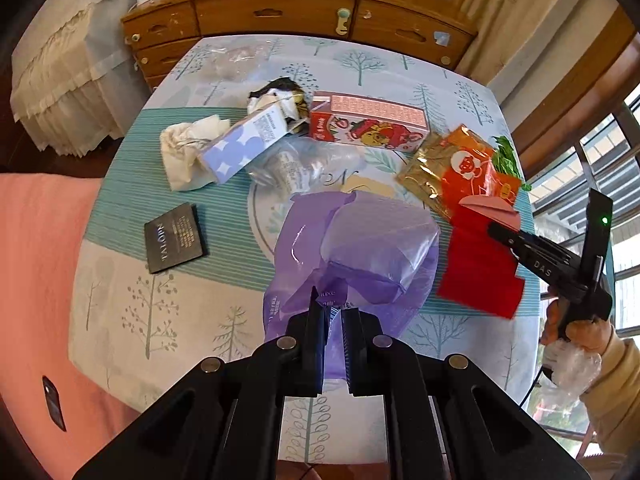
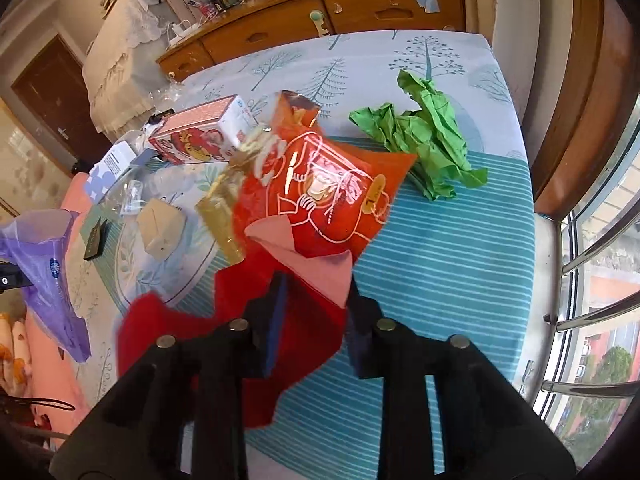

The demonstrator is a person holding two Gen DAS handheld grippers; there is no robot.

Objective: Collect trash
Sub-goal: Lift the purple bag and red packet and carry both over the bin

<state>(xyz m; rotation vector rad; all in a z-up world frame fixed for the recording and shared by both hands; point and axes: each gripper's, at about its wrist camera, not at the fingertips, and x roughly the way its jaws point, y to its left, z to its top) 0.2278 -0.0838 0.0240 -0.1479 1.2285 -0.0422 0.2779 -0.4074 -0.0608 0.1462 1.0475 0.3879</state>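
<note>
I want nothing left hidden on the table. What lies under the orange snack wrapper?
The orange snack wrapper overlaps a red paper sheet with a folded pink corner, and a gold wrapper beside it. Anything beneath its middle is covered.

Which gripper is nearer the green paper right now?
Right. The right gripper is around the red paper, with the green paper ahead across the table. The left gripper is shut on the purple bag, farther off.
</note>
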